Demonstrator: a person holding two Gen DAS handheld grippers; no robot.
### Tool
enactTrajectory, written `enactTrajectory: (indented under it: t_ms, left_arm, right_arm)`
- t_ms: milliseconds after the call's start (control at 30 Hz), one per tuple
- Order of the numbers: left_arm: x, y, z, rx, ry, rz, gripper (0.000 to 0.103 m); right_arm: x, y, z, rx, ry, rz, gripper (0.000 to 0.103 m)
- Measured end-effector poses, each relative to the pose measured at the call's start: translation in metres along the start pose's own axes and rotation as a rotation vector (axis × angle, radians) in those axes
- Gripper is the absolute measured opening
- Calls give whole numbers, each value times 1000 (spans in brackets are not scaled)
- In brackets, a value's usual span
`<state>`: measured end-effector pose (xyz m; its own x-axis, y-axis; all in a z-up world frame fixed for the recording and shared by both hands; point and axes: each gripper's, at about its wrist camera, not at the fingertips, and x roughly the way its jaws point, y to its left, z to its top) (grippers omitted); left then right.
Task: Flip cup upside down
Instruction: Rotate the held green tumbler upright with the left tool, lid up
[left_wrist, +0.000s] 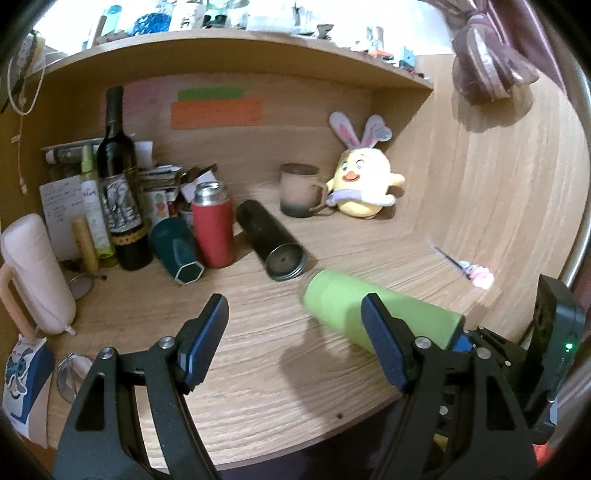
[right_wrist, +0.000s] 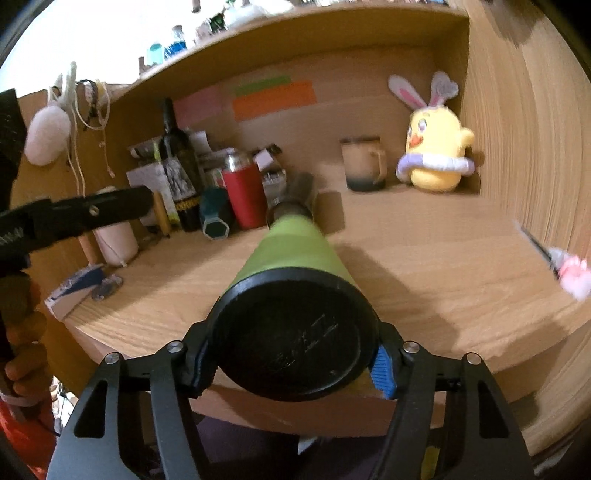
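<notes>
A tall lime-green cup (right_wrist: 291, 251) with a black base is held lying on its side above the wooden desk, base toward the right wrist camera. My right gripper (right_wrist: 291, 365) is shut on it near the black base. In the left wrist view the green cup (left_wrist: 369, 310) points left and away, with the right gripper (left_wrist: 480, 343) at its base end. My left gripper (left_wrist: 295, 332) is open and empty, just left of the cup, over the front of the desk (left_wrist: 258, 369). It shows at the left edge of the right wrist view (right_wrist: 122, 206).
At the back left stand a wine bottle (left_wrist: 118, 184), a red flask (left_wrist: 212, 225), a teal cup (left_wrist: 177, 254) and a black tumbler (left_wrist: 269, 240), both lying down. A mug (left_wrist: 299, 190) and yellow plush chick (left_wrist: 364, 181) sit at the back. A pink pen (left_wrist: 469, 267) lies right.
</notes>
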<state>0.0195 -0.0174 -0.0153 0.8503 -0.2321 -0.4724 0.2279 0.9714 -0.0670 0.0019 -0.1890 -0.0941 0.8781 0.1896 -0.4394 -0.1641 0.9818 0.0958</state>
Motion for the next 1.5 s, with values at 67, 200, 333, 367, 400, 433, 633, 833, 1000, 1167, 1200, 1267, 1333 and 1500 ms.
enactTrajectory:
  t_ms: [67, 200, 333, 367, 400, 433, 633, 833, 1000, 1167, 1200, 1267, 1333, 1500]
  left_arm:
    - [-1, -2, 5, 0, -4, -28, 74]
    - [-3, -1, 20, -8, 0, -121, 74]
    - [-5, -3, 36, -1, -5, -189, 74]
    - [-6, -3, 41, 2, -7, -210, 74]
    - [-6, -3, 44, 5, -8, -221, 74]
    - [-6, -4, 48, 8, -10, -227, 74]
    - [6, 1, 64, 36, -25, -167, 74]
    - [28, 24, 82, 2, 12, -122, 74]
    - [33, 40, 92, -21, -5, -126, 74]
    - [42, 44, 97, -17, 1, -131, 74]
    - [44, 44, 98, -14, 7, -131, 74]
    - [50, 44, 98, -17, 14, -131, 74]
    - [53, 46, 100, -20, 16, -132, 74]
    - [61, 51, 101, -31, 25, -117, 75]
  right_arm:
    - [-6, 3, 7, -14, -27, 3, 63]
    - [-15, 14, 27, -63, -81, 11, 63]
    - [-17, 24, 44, -107, -124, 24, 63]
    - [-16, 27, 50, -120, -135, 29, 63]
    - [-15, 30, 55, -130, -140, 34, 63]
    - [-14, 32, 59, -138, -146, 39, 63]
    - [2, 37, 82, -160, -153, 65, 63]
    - [24, 37, 106, -159, -140, 94, 63]
    - [44, 42, 119, -171, -139, 108, 63]
    - [62, 44, 128, -170, -136, 116, 63]
    - [65, 44, 129, -165, -137, 118, 63]
    - [69, 43, 130, -158, -136, 123, 63]
    - [72, 42, 131, -152, -137, 125, 63]
    - [80, 43, 129, -148, -108, 160, 64]
